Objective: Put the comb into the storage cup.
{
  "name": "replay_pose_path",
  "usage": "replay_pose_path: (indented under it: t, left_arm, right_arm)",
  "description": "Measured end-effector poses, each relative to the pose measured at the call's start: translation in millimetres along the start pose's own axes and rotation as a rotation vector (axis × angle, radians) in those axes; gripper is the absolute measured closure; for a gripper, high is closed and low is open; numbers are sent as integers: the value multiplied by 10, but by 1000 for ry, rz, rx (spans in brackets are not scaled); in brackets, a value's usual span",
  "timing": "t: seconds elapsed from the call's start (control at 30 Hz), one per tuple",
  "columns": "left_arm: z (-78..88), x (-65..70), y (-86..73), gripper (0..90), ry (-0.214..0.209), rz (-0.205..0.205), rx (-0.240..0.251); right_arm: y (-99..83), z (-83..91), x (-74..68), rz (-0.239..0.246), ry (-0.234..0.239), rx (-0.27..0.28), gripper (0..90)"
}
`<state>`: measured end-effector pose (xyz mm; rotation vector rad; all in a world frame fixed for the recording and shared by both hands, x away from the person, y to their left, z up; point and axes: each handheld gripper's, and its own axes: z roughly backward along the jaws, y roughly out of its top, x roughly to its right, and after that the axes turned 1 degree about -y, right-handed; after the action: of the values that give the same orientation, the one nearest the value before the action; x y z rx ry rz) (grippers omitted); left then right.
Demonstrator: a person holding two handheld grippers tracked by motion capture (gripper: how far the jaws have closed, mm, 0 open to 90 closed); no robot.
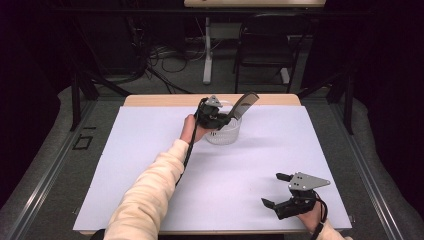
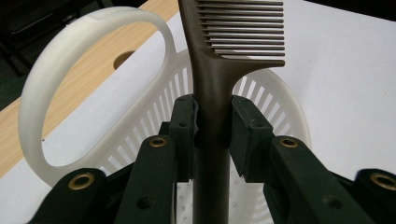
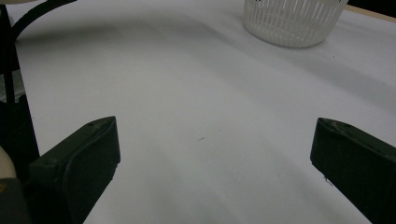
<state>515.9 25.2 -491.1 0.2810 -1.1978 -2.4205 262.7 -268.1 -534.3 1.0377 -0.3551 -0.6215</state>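
The comb [image 2: 212, 93] is cut off at twelve o'clock in the left gripper view, and its handle end is lost at six o'clock. The white basket [image 3: 293, 21] is cropped at twelve o'clock in the right gripper view; its inside is hidden.

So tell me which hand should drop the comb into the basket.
Left. The left gripper already clamps the comb by its handle right over the white basket. The right gripper rests open near the table's front edge.
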Motion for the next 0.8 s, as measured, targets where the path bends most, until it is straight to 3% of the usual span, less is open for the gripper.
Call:
replay_pose_path:
  t: [0.17, 0.47, 0.8]
  left_arm:
    - [-4, 15, 10, 680, 2, -14, 0]
    - [95, 49, 62, 507, -14, -24, 27]
    - [175, 35, 76, 316, -9, 15, 8]
  right_arm:
    - [1, 3, 1, 0, -1, -3, 12]
    - [1, 2, 0, 1, 0, -1, 12]
    - [4, 1, -4, 2, 2, -2, 12]
